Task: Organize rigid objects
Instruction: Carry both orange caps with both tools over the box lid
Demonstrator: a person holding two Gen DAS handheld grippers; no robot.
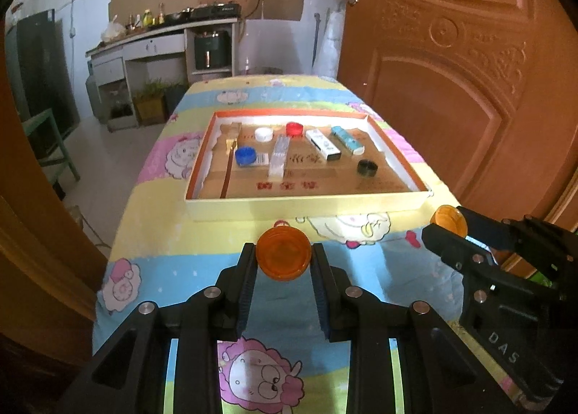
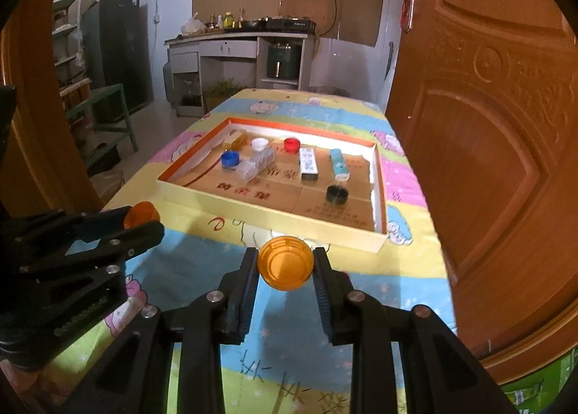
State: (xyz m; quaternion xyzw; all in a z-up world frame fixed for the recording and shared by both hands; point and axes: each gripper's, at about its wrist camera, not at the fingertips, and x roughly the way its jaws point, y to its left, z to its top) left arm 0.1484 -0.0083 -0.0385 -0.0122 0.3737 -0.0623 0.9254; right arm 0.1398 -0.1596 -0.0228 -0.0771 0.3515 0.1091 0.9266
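My left gripper (image 1: 283, 257) is shut on an orange bottle cap (image 1: 283, 254), held above the cartoon tablecloth in front of the tray. My right gripper (image 2: 285, 264) is shut on a second orange cap (image 2: 285, 262), its hollow side facing the camera. Each gripper shows in the other's view: the right one (image 1: 446, 224) at the right edge, the left one (image 2: 142, 217) at the left edge. Ahead lies a shallow yellow tray (image 1: 307, 203) with an orange inner rim. It holds a blue cap (image 1: 245, 155), white cap (image 1: 263, 134), red cap (image 1: 293, 129), black cap (image 1: 367, 166) and small boxes.
A brown wooden door (image 1: 469, 71) stands close on the right of the table. The tray (image 2: 274, 219) also holds a clear plastic case (image 2: 254, 165), a white box (image 2: 308, 161), a light blue box (image 2: 339, 163) and a wooden brush (image 1: 231, 139). A kitchen counter (image 2: 234, 38) lines the far wall.
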